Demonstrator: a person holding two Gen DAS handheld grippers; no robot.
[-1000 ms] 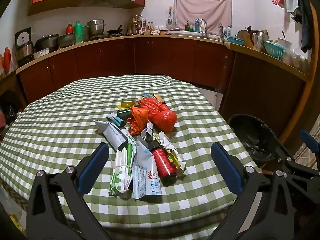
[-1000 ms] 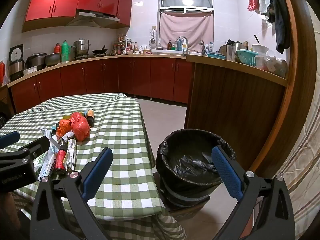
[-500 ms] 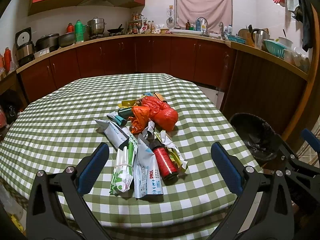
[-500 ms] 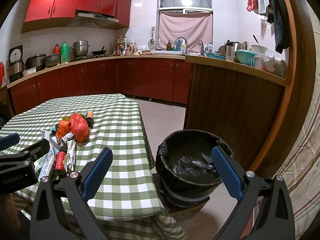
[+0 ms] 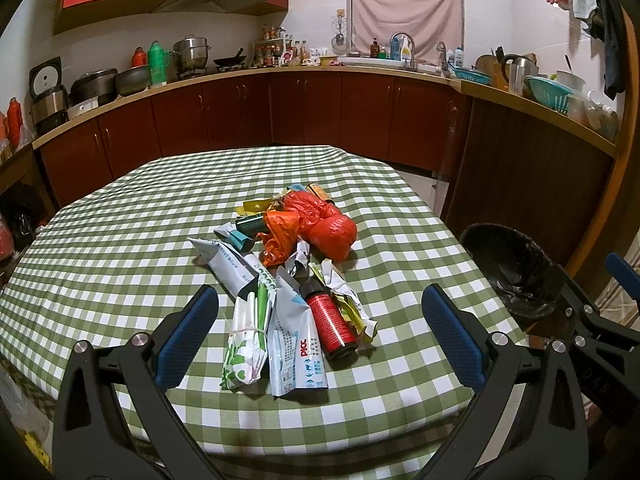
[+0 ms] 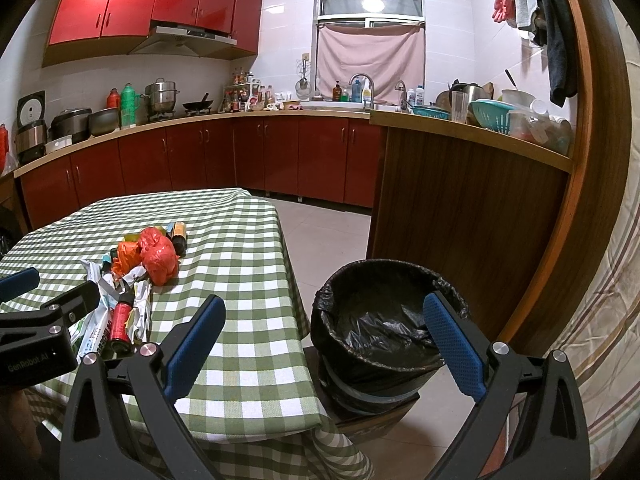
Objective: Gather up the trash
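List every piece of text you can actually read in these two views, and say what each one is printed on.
"PICC": white pouch at the near end of the trash pile.
"GenRobot.AI": body of the left claw, seen from the right wrist view.
Unreadable: fine print on that pouch, on the long white packet, the red can, and the counter bottles.

- Tablecloth (image 5: pixel 120 248): green-and-white check.
- Crumpled plastic bag (image 5: pixel 328 228): bright orange-red.
- Can (image 5: pixel 330 320): red body, black top.
- Pouch (image 5: pixel 294 344): white with blue and red print.
- Wrapper (image 5: pixel 244 344): white with green leaves.
- Bin liner (image 6: pixel 384 320): glossy black.
- Gripper fingers (image 5: pixel 188 336): blue pads on black arms.
- Upper cabinets (image 6: pixel 160 0): glossy red.
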